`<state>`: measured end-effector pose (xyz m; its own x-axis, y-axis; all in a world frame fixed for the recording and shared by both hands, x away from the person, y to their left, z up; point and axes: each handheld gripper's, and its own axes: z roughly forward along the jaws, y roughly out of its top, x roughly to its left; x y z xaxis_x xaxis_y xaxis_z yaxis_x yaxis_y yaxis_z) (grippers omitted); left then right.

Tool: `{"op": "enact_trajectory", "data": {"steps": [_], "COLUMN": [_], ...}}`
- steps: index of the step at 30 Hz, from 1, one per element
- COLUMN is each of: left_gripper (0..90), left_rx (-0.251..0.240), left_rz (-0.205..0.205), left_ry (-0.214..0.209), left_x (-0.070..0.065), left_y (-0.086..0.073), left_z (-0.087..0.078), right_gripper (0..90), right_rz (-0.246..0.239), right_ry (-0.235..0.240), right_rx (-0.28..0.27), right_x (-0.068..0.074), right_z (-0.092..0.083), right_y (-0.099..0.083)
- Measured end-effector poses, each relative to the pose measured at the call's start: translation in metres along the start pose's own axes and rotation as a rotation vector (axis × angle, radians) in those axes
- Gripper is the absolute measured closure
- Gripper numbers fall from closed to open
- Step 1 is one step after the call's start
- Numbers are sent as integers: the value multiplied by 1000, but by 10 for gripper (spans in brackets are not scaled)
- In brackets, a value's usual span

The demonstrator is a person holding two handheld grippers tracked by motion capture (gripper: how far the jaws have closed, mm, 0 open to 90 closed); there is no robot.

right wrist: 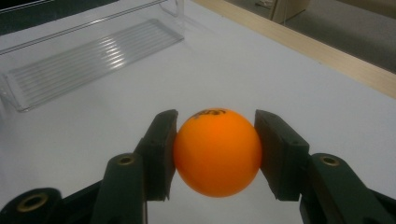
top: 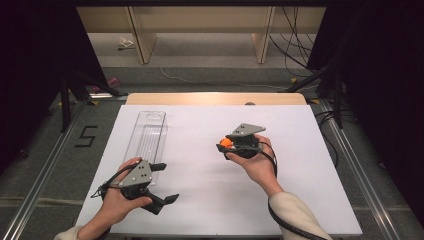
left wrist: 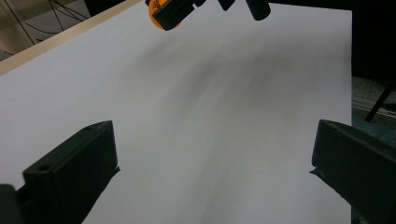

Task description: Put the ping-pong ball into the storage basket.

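Observation:
An orange ball [right wrist: 217, 151] with black print on top sits clamped between the two black jaws of my right gripper [right wrist: 215, 149], above the white sheet. From the high view the right gripper [top: 223, 145] hovers right of the table's middle with the orange ball [top: 226, 142] at its tip. My left gripper [top: 167, 182] rests low at the front left, its jaws spread wide with nothing between them. In the left gripper view, the left gripper [left wrist: 212, 154] looks across bare white sheet, and the orange ball [left wrist: 159, 14] shows at the top edge.
A long clear plastic tray [top: 147, 137] with a ribbed floor lies on the left half of the white sheet [top: 300, 160]; it also appears as the clear tray [right wrist: 84, 56]. The wooden table edge [top: 215, 98] runs along the back. Cables and stands line both sides.

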<state>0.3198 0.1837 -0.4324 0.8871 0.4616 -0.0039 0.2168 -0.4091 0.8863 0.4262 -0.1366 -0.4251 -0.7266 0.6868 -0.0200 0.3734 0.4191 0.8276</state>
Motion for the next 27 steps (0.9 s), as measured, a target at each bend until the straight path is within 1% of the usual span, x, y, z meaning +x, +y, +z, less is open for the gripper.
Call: {"op": "enact_trajectory", "data": {"steps": [27], "left_gripper": [0], "left_rx": [0], "left_rz": [2], "left_ry": [0], "left_x": [0], "left_y": [0], "left_z": [0], "right_gripper": [515], "right_rz": [-11], "right_ry": [12], "right_rx": [0], "right_x": [5], "right_z": [3], "right_y": [4]}}
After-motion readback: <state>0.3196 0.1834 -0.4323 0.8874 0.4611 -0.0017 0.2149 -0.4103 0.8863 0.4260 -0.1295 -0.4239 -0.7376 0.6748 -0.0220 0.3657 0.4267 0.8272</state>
